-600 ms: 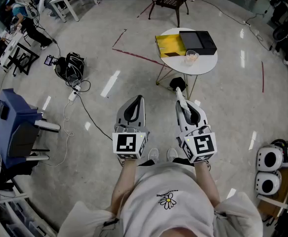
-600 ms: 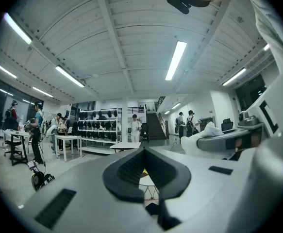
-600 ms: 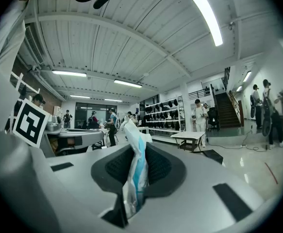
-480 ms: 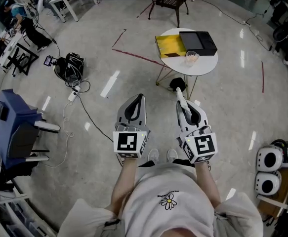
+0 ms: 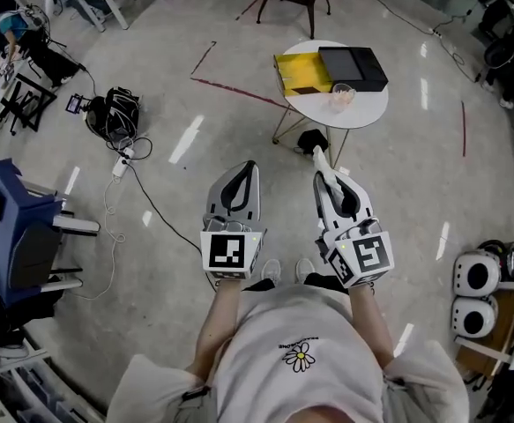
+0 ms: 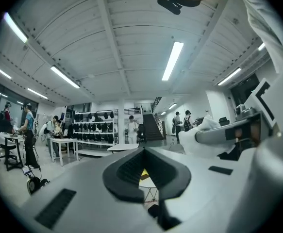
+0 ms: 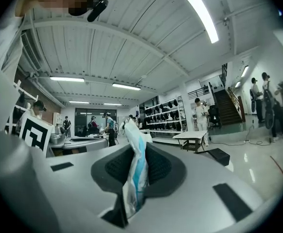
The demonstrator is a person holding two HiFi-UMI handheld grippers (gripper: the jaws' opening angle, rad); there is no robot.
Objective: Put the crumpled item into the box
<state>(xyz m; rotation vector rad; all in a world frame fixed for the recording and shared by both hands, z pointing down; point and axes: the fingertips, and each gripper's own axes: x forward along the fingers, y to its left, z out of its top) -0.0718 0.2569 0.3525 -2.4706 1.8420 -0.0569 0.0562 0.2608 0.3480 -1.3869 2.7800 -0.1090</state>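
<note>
Slippage is the worry: the right gripper point(image 7: 138, 171) has its jaws clamped on the crumpled wrapper point(image 7: 134, 144), well short of the box point(image 5: 352, 65) on the bench point(image 5: 367, 106), so a swing could loosen it; the left gripper point(image 6: 143, 171) jaws sit together, empty.

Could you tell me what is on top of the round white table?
A yellow open box, a flat black box and a clear cup; the tabletop beneath them is covered.
</note>
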